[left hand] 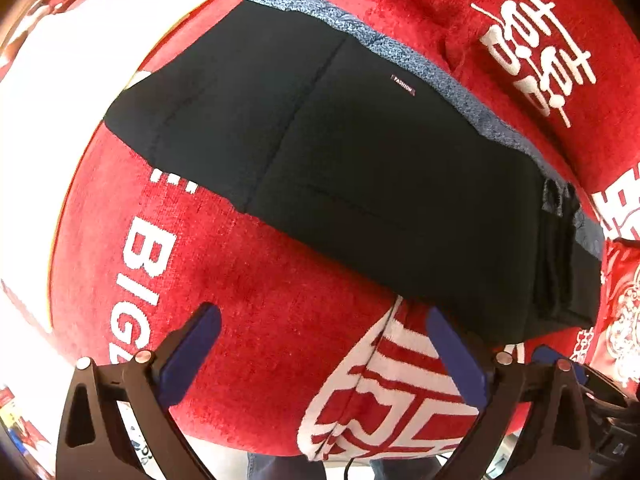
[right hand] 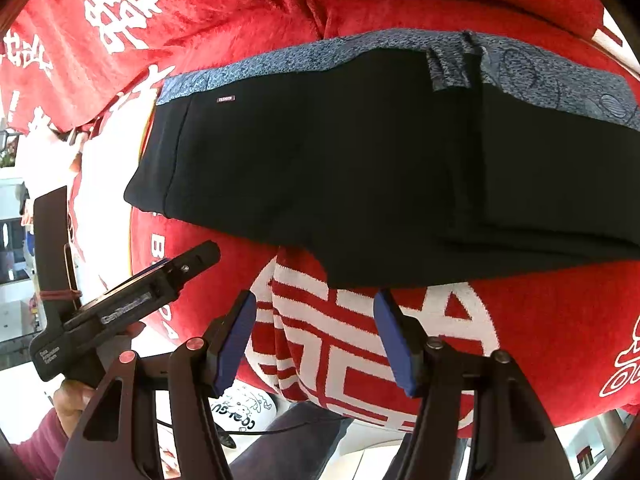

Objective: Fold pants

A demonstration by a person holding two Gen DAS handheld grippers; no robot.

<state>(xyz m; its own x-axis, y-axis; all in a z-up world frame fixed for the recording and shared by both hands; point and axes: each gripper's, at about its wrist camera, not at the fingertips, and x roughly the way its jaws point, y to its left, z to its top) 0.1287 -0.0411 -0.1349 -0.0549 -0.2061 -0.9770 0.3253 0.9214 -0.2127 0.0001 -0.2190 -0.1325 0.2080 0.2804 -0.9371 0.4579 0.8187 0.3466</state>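
The left tool (left hand: 324,344) stands spread wide, its blue-padded fingers (left hand: 192,356) well apart and nothing between them; beneath the gap lies only the red cloth (left hand: 256,288) that covers the surface; its right pad sits just beside the near hem of the black pants (left hand: 360,168), though whether it touches the fabric cannot be told. The right tool (right hand: 316,336) is also released, its pads (right hand: 236,340) parted over a red-and-white woven emblem (right hand: 332,344) on the cloth, with the pants' near edge just beyond the fingertips and not gripped; in the right wrist view the left tool's black body appears at the lower left, held in a hand (right hand: 76,396) with a dark red sleeve (right hand: 40,444) below it.

Farther out, the pants lie folded flat on the red cloth as a long dark band running across both views; a small label (left hand: 404,90) reading FASHION shows on the upper layer; a blue-grey patterned strip (right hand: 280,68) runs along the far edge of the pants. In the left wrist view stacked folded layers show at the band's right end.

Beyond the pants the cloth carries large white characters (left hand: 528,52); white letters (left hand: 140,280) reading BIG show at the left of the left wrist view.
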